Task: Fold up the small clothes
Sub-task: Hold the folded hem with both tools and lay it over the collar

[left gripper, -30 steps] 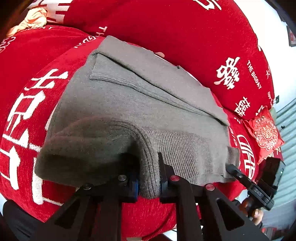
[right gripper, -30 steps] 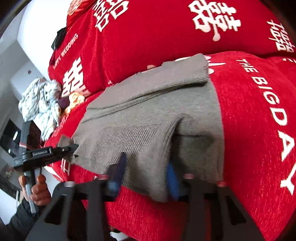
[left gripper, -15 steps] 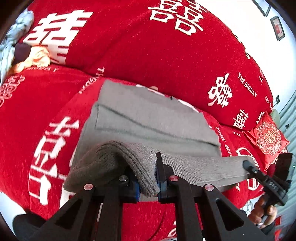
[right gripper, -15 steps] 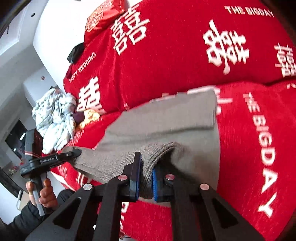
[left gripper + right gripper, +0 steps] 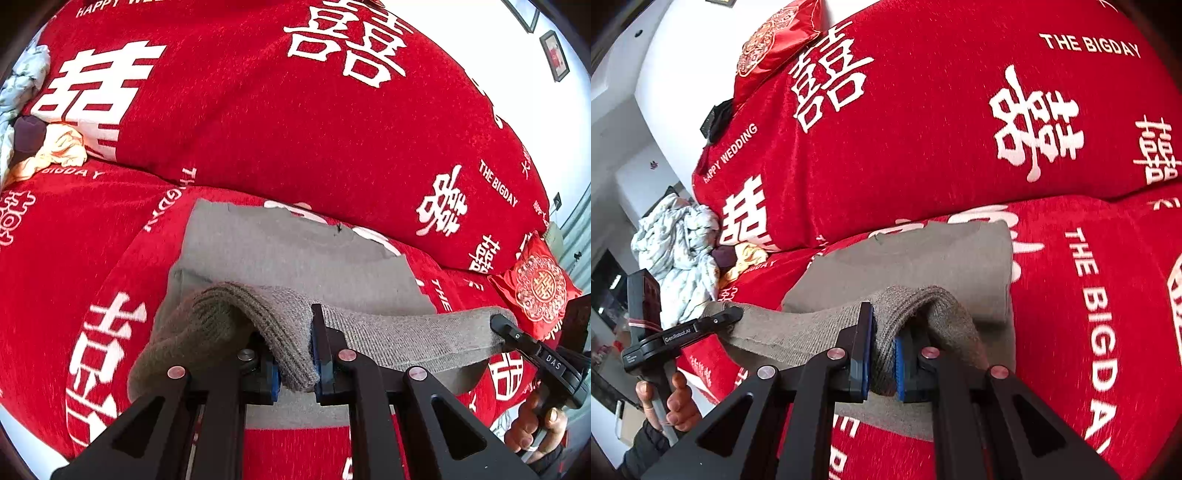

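Grey knit, a sweater (image 5: 295, 258) on the red sofa (image 5: 258, 129), has its near hem lifted as a taut band, the left gripper (image 5: 295, 354) pinching one corner and the right gripper (image 5: 881, 363) the other, both pressed tight on cloth, probably so the hem can go over onto the flat half lying near the backrest. Left view shows the right gripper at the band's far end beside a cushion (image 5: 535, 284); right view alone shows a pile of clothes (image 5: 676, 251) at the left, perhaps awaiting folding.
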### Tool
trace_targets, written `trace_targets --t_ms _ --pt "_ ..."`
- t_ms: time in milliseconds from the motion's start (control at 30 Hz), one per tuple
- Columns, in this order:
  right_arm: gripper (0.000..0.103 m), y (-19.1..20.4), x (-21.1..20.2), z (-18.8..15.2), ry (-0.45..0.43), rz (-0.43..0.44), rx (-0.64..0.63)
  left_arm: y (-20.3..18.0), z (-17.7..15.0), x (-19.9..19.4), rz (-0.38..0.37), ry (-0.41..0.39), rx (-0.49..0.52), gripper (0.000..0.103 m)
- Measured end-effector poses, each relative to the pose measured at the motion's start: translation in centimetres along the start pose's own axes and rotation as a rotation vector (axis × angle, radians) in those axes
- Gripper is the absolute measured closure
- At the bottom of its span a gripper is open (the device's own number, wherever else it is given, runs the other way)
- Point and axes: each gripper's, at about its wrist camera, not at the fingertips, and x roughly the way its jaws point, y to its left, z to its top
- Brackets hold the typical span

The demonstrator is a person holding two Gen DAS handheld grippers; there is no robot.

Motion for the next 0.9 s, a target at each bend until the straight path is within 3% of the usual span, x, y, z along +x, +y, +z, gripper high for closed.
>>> trace_targets --t_ms 333,900 --pt "0.092 0.3 2.8 4.2 0.008 -0.047 0.007 -0.8 4.0 2.0 0.035 -0.001 0.027 0.089" --pt "0.092 -1.9 7.7 7.9 0.053 -0.078 0.056 -0.8 8.0 7.3 0.079 0.057 0.049 0.089"
